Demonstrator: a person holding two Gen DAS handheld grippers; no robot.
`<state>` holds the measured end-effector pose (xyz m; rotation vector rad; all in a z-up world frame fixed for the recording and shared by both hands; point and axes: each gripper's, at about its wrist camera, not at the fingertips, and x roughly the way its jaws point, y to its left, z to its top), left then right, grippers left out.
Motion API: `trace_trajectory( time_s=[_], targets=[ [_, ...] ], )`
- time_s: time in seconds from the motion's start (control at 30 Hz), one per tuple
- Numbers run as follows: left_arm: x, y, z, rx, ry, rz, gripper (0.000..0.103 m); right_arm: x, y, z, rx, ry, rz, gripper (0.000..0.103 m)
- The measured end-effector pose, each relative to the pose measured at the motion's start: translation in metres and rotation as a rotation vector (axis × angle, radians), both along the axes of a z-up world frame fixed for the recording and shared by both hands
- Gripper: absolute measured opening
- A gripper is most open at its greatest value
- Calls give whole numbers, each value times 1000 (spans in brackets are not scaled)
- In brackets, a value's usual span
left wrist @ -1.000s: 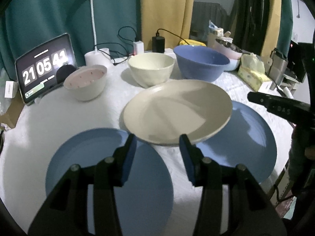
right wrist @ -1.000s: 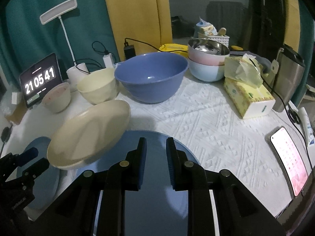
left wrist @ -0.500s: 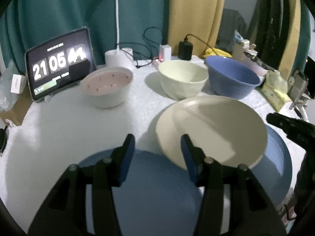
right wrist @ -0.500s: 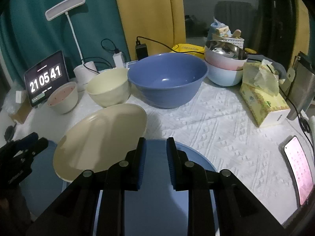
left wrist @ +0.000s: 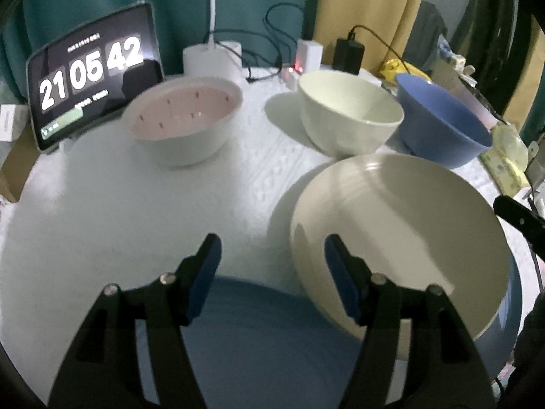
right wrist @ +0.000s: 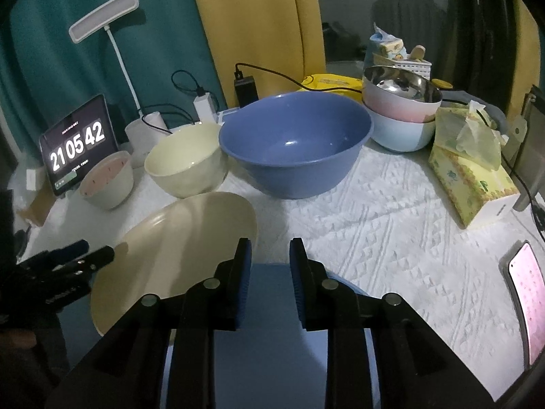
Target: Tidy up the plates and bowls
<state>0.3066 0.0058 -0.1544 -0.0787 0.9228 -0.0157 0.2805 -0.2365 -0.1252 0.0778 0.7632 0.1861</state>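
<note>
— Counter [right wrist: 391, 225], white cloth: contents?
— Cream plate [left wrist: 402, 238] atop blue plate [left wrist: 511, 310]; bowls behind.
— Fingers?
— My left gripper [left wrist: 272, 255] and right gripper [right wrist: 270, 255] both opening, empty.

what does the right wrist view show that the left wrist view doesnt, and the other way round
Only the right wrist view shows the stacked bowls with the steel one on top, the lit phone at the table's right edge, the lamp head, and the right gripper, its jaws opening with nothing between them.

Only the left wrist view shows the left gripper midway between its opening jaws, empty, above a blue plate.

Both show the clock tablet, pink bowl, cream bowl, blue bowl and cream plate.
</note>
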Motion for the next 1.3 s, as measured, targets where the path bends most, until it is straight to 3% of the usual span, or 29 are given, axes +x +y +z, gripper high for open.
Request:
trace_trajectory(
  time_s=[0.1, 0.4, 0.6, 0.8, 1.3],
  targets=[
    [6, -3, -7, 8, 24, -11, 65, 3, 4, -3, 7, 12, 16, 33],
    [15, -11, -13, 30, 50, -40, 65, 6, 11, -14, 14, 52, 30, 33],
    [19, -14, -15, -11, 53, -87, 64, 7, 17, -19, 10, 63, 51, 33],
    [16, -26, -13, -47, 61, -135, 40, 3, 23, -21, -24, 51, 50, 30],
    [-1, -36, 2, -37, 24, -136, 38, -15, 18, -8, -48, 14, 18, 24]
  ],
)
